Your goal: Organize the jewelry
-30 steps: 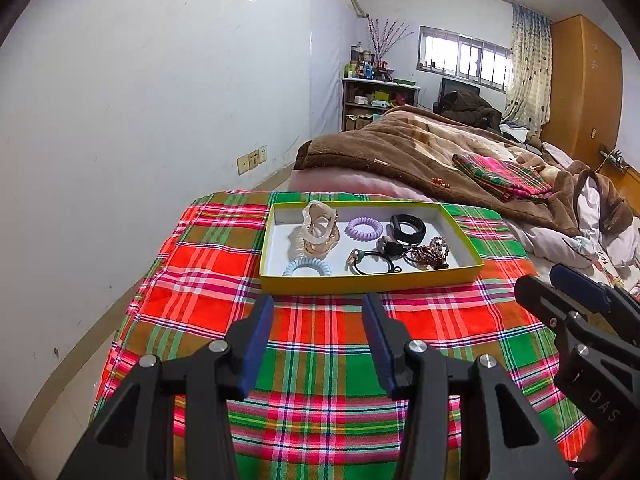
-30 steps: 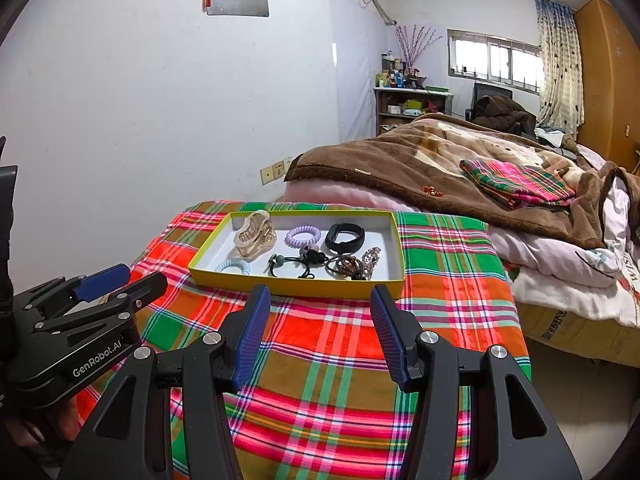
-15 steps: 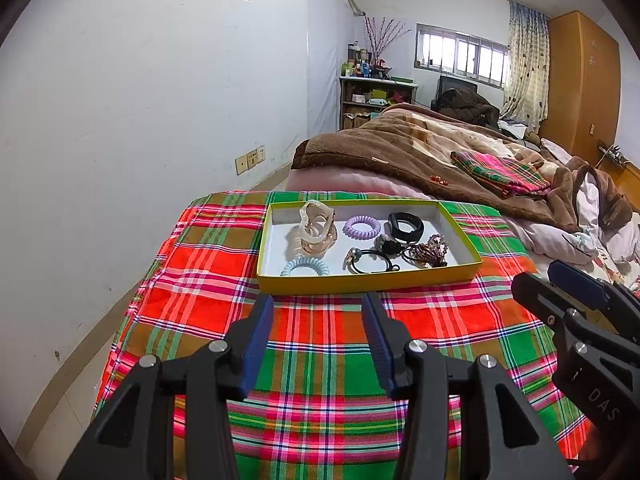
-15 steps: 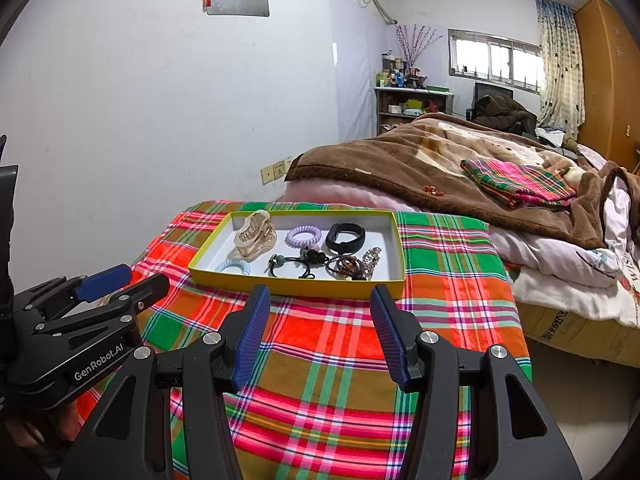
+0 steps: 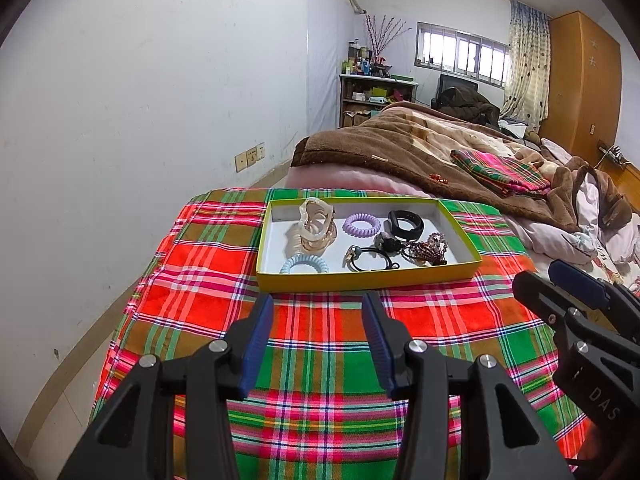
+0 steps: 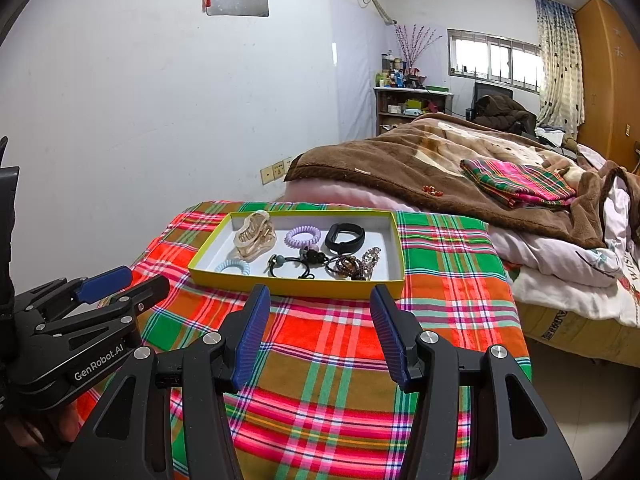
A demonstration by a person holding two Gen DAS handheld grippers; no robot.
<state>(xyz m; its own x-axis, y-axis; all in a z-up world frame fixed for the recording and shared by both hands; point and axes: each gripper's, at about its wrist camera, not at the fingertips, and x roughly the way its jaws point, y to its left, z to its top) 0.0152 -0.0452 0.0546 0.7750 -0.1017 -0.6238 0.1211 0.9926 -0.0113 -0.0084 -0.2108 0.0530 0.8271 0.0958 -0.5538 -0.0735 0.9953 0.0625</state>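
A yellow-rimmed tray (image 5: 360,278) (image 6: 296,286) sits on a plaid cloth. It holds a clear amber hair claw (image 5: 316,226) (image 6: 256,234), a purple coil tie (image 5: 361,225) (image 6: 303,236), a blue coil tie (image 5: 304,266) (image 6: 233,267), a black band (image 5: 404,224) (image 6: 345,236), a black elastic with charm (image 5: 370,260) (image 6: 290,266) and a brown beaded piece (image 5: 426,250) (image 6: 352,266). My left gripper (image 5: 317,312) is open and empty, just short of the tray's near rim. My right gripper (image 6: 320,304) is open and empty, also short of the rim.
The plaid cloth (image 5: 320,360) covers a surface whose left edge drops to the floor by a white wall. A bed with a brown blanket (image 5: 420,152) and a folded plaid cloth (image 5: 500,170) lies behind the tray. A small red item (image 5: 438,177) rests on the blanket.
Both views have shifted only slightly. Both grippers stay open and empty and the tray's contents have not moved.
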